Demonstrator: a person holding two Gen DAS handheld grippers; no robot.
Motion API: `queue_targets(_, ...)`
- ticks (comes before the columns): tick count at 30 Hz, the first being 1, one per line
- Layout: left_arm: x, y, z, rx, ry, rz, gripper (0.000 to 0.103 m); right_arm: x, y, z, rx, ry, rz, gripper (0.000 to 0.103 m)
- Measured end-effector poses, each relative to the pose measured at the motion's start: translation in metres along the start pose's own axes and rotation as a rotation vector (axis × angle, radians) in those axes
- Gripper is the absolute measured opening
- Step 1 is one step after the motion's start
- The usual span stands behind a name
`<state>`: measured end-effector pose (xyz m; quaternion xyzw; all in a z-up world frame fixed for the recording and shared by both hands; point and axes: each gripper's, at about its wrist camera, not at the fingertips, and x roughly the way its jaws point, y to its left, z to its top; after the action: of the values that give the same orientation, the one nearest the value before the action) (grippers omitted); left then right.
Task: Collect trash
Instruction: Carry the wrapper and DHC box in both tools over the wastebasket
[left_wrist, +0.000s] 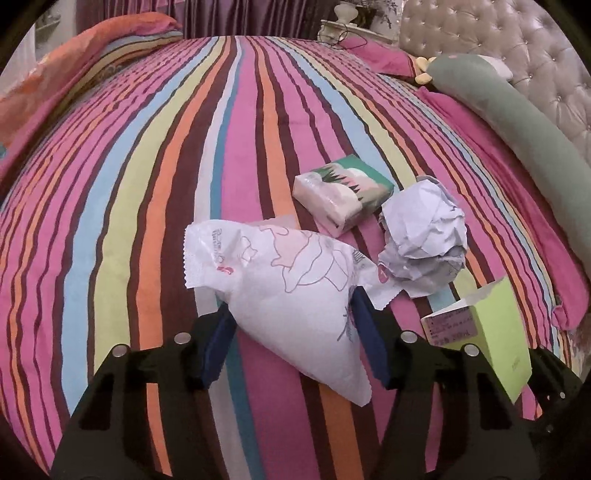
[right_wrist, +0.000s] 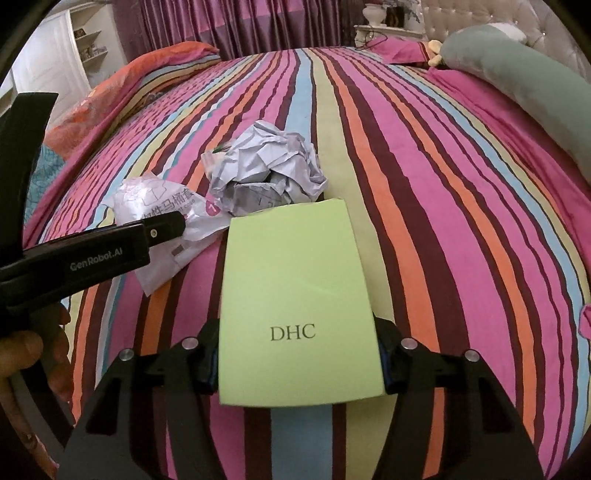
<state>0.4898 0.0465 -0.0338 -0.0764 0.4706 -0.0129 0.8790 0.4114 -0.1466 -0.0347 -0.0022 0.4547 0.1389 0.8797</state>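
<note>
The bed (left_wrist: 147, 184) fills almost the whole room before me, covered by a striped cover in pink, orange, blue, yellow-green and dark brown. At its head stands a padded headboard (left_wrist: 517, 55), and along that side lies a long grey-green bolster (left_wrist: 535, 155). A folded orange quilt (left_wrist: 92, 48) rests on the far left edge, in front of purple curtains (right_wrist: 240, 26).

The trash lies together on the cover. The light green box (right_wrist: 295, 288), marked "DHC", is the largest piece; the right gripper (right_wrist: 297, 354) is closed on it, one pad pressing each side of its near end. Just behind the box sits a ball of crumpled paper (right_wrist: 266, 166), touching the box's far edge in the right wrist view. To the left of it is a white plastic wrapper (left_wrist: 288, 288) with pink line drawings; the left gripper (left_wrist: 291, 332) holds it between its blue pads (left_wrist: 218, 347), which press into both sides. A small tissue pack (left_wrist: 340, 188), with green and pink print, lies a little farther away on the cover, near the paper ball, not touched by any gripper.
</note>
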Motion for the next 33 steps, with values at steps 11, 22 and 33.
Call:
queue_targets(11,-0.044,0.0,-0.018,0.031,-0.046,0.014,0.059,-0.027,0.004,-0.016,0.05,-0.006,0.017,0.056)
queue_targets(22,-0.11,0.009,-0.073,0.026,-0.069,-0.01,0.059,-0.074,0.006,-0.058,0.085,-0.02,0.026,0.056)
queue_targets(33,-0.172,0.019,-0.149,0.034,-0.088,-0.039,0.059,-0.117,0.007,-0.102,0.099,-0.033,0.056,0.056)
